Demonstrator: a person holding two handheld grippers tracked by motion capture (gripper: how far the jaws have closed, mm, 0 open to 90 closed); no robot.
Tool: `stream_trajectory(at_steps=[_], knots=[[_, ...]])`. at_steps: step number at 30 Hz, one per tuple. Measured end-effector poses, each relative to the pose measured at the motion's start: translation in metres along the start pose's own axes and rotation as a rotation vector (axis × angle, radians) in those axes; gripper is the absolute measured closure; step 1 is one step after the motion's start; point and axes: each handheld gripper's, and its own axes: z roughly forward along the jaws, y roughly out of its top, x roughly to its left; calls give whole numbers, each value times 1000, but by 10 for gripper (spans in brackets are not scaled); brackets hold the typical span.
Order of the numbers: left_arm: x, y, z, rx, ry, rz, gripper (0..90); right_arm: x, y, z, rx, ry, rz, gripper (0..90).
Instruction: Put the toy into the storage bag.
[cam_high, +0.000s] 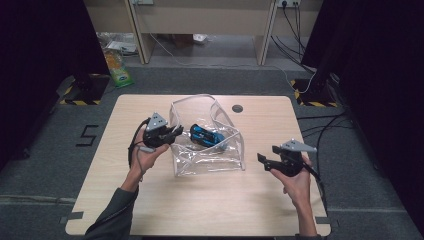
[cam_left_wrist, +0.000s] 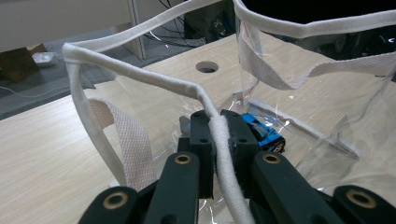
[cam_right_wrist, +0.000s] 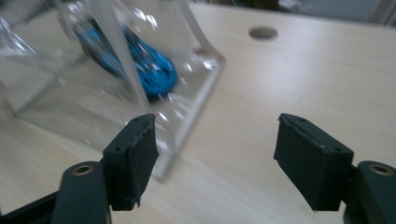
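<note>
My left hand-held gripper (cam_left_wrist: 219, 135) clamps the white-trimmed clear plastic bag's (cam_left_wrist: 140, 74) rim; right hand-held gripper (cam_right_wrist: 215, 158) spread apart over pale wooden worktop (cam_right_wrist: 289, 84)

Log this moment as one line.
left gripper: shut on bag rim | right gripper: open, beside bag | blue toy car: inside bag

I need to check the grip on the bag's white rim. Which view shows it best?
The left gripper view: the left gripper has its jaws shut on the white rim of the clear bag, close up. The high view shows the rim small and distant; the right gripper view shows blurred bag wall.
</note>
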Motion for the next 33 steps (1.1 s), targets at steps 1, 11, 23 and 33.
stream_trajectory(at_steps=[1, 11, 23, 33], knots=[[0, 0, 0, 0, 0, 1, 835, 3, 11, 0, -16, 5, -8, 307], [0, 2, 0, 9, -2, 13, 835, 41, 93, 13, -65, 68, -126, 384], [-1, 4, 1, 7, -8, 18, 835, 69, 127, 74, 200, 93, -288, 572], [4, -3, -6, -13, -9, -7, 838, 66, 116, 72, 155, 19, -355, 879]])
